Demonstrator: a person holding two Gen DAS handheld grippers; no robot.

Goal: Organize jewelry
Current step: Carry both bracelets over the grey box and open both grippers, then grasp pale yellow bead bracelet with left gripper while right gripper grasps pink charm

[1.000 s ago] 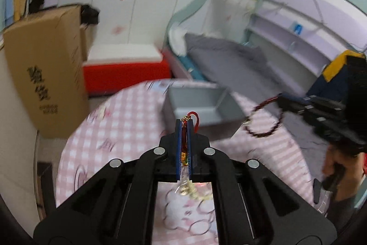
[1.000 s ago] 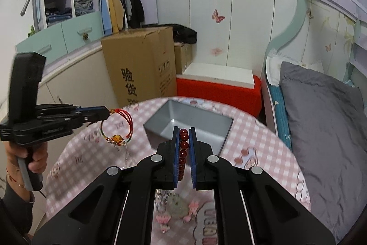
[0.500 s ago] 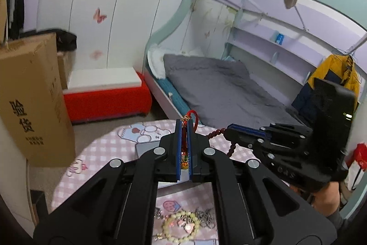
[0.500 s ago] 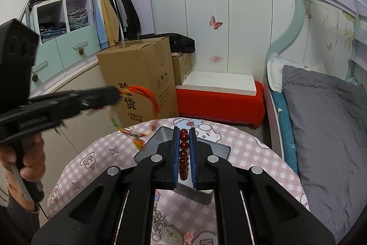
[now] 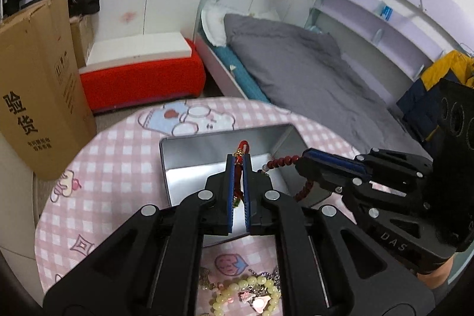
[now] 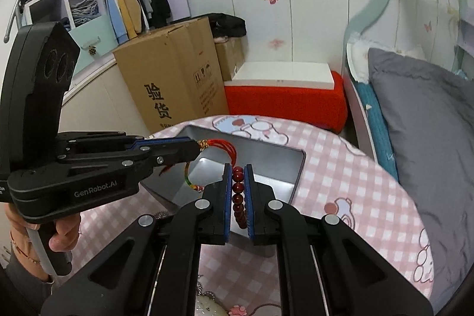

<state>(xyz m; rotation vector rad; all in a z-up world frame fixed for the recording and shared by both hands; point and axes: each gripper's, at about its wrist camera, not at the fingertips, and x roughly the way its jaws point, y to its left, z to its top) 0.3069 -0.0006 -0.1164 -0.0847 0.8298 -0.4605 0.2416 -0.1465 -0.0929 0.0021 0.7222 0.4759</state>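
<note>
A round table (image 5: pixel 118 168) with a pink checked cloth carries a grey metal tray (image 5: pixel 177 156) and loose jewelry (image 5: pixel 251 295).

Black grippers (image 5: pixel 238 168), blue-padded jaws, silver screws

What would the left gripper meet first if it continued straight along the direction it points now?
Probably the inside of the gray tray: the left gripper, holding the red cord bracelet, points down into it. Depth is hard to judge.
</note>
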